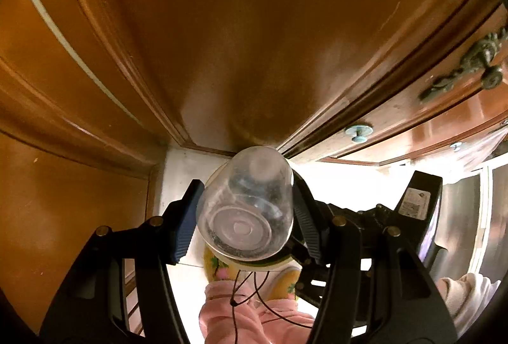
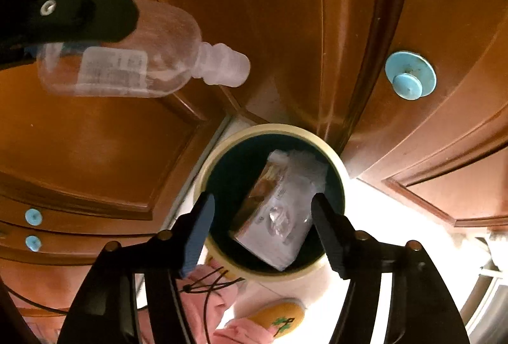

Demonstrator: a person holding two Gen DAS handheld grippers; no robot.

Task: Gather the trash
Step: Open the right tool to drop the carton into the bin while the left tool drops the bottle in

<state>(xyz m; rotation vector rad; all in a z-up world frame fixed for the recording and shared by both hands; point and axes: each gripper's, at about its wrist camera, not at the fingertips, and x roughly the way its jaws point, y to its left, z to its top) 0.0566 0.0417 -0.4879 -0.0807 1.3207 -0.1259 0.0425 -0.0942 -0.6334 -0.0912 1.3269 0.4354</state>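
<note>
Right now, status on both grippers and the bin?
Left gripper shut on clear bottle, above the bin. Right gripper open, empty, over bin; packet lies inside. Nothing blocking the drop.

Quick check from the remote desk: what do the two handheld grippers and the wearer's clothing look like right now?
Both the left gripper and right gripper are black frames with brass-coloured pivot pins and ribbed blue-grey finger pads. Thin black cords dangle below. The person wears pink clothing and yellow flowered slippers.

The packet point(image 2: 279, 213) lies in the bin point(image 2: 222, 144), below the right gripper point(image 2: 263, 229). The bottle point(image 2: 127, 58) hangs to their left, before the cabinet doors point(image 2: 285, 10)
</note>
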